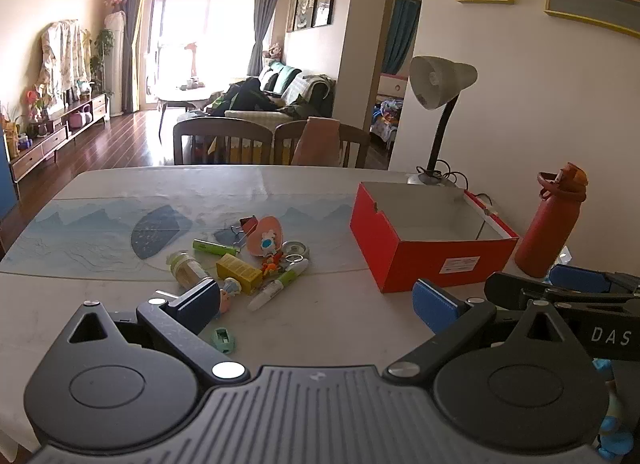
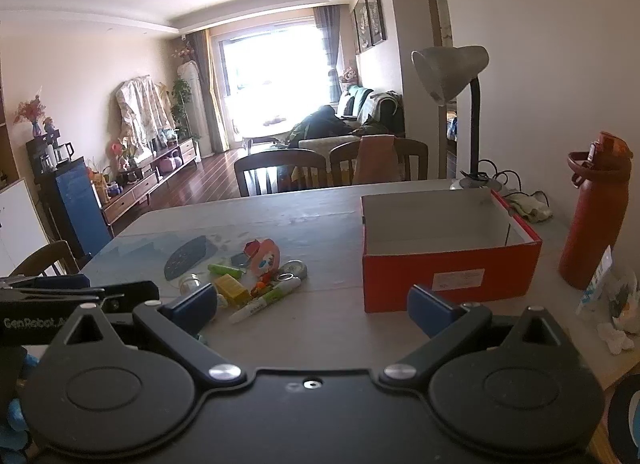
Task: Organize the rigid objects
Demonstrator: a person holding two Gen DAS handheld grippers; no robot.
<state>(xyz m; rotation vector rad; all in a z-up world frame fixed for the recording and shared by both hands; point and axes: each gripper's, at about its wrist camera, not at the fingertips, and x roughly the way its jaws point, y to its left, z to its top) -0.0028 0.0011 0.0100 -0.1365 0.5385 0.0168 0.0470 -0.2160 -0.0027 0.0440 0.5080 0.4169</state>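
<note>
A pile of small objects lies mid-table: a white and green marker point(image 1: 279, 289) point(image 2: 265, 301), a yellow box point(image 1: 239, 272) point(image 2: 231, 288), a small jar point(image 1: 188, 269), a green tube point(image 1: 216, 247), a pink round toy point(image 1: 267, 240) point(image 2: 265, 257), a tape roll point(image 1: 296, 251) and a small green sharpener point(image 1: 224, 339). An open, empty red box point(image 1: 420, 260) point(image 2: 448, 268) stands to their right. My left gripper point(image 1: 320, 306) is open and empty, just in front of the pile. My right gripper point(image 2: 312, 306) is open and empty, between pile and box.
A red water bottle point(image 1: 554, 224) point(image 2: 592, 216) stands right of the box. A desk lamp point(image 1: 436, 104) point(image 2: 460, 104) stands behind it. Two chairs point(image 1: 224, 142) are at the far table edge. Crumpled paper point(image 2: 616, 328) lies at the right edge.
</note>
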